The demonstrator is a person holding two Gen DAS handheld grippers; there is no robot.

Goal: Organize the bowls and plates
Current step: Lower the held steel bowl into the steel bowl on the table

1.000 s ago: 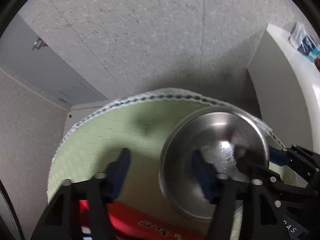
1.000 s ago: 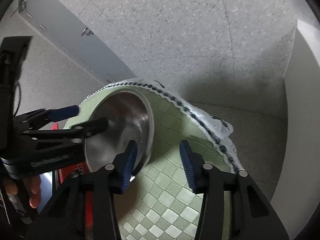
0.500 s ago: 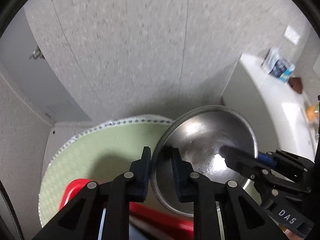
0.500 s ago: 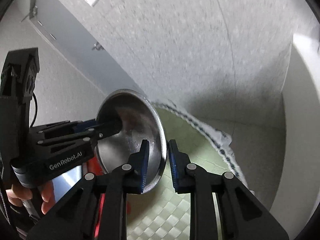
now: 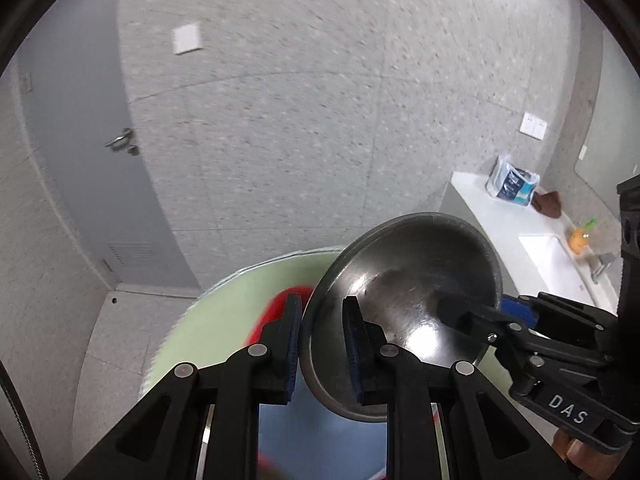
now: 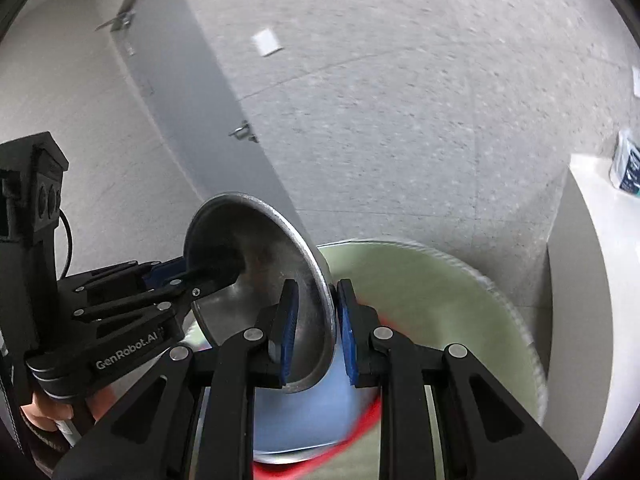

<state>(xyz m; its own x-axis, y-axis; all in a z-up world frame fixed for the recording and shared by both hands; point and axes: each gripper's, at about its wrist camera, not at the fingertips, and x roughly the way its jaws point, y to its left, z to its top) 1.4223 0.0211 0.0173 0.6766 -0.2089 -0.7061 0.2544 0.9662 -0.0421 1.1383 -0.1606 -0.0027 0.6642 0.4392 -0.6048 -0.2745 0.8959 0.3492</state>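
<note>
Both grippers have raised the steel bowl (image 5: pixel 404 312) off the green mat since 1 s ago: then it sat low against the mat w/ both sets of fingers spread wide, now each set is clamped on its rim and far more wall shows behind. Left gripper (image 5: pixel 322 346): blue pads pinch the bowl's left rim, one pad outside, one inside the hollow, so it's clenched on the bowl. Right gripper (image 6: pixel 316 328): same grasp on the opposite rim, inner pad against the shiny inside, outer pad on the back face, rim edge running between them. Bowl (image 6: pixel 256 264) hangs in the air, tilted on edge, hollow facing the left wrist cam, above the round green mat (image 5: pixel 224 312). Mat (image 6: pixel 432 288) is blurred; a red item w/ a blue panel (image 5: pixel 316 440) lies on it under the bowl, too smeared to say what it is. In the right wrist view the left gripper's body shows at left, a bit of the person's left hand (image 6: pixel 48 410) under it. Outward: speckled grey wall (image 5: pixel 320 100), grey door (image 5: pixel 84 160) w/ lever handle at left, white wall plate (image 5: pixel 187 39). At right a white counter (image 5: pixel 488 216) w/ a plastic-wrapped pack (image 5: pixel 512 182), a brown item (image 5: pixel 549 203) beside it, a sink basin (image 5: pixel 554 264) and an orange bottle (image 5: pixel 579 238) nearby.
</note>
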